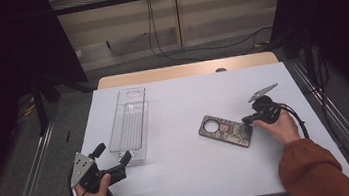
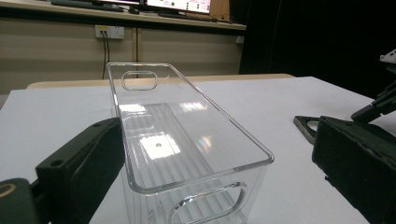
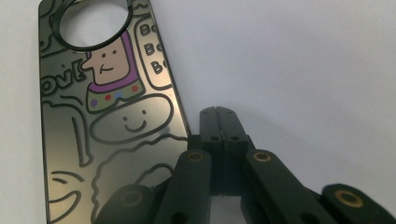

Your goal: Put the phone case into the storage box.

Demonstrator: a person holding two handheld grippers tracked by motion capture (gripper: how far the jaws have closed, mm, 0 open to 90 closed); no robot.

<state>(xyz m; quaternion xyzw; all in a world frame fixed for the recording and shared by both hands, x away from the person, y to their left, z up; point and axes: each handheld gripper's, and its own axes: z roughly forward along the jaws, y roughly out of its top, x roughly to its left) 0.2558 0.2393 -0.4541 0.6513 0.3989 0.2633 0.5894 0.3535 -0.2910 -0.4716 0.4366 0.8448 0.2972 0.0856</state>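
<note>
- High view: the phone case (image 1: 226, 130) lies flat on the white table (image 1: 197, 176), right of centre, and the clear bin (image 1: 129, 124) stands to its left, well apart from it.
- Left gripper (image 1: 113, 164) sits at the bin's near end with its jaws spread wide. In the left gripper view the bin (image 2: 187, 140) stands between the two jaws; whether either pad presses the wall I cannot tell, as the contact is hidden at the frame's edge.
- Right gripper (image 1: 248, 118) rests at the case's right end. In the right gripper view its jaws meet flat against each other with nothing between them, the tips (image 3: 223, 116) just beside the case's long edge (image 3: 112, 121).
- Progress, as I judge it: the likely job is to put the case into the bin, and it has barely begun. The case is not gripped and not lifted, and the bin is empty. Gripping, carrying and dropping in are all left.
- Case's long axis runs left to right across the table, tilted a little, the right end nearer the person. Its round camera hole (image 1: 211, 123) points left, towards the bin; the printed side faces up.
- Bin's long axis runs away from the person, roughly square to the case.
</note>
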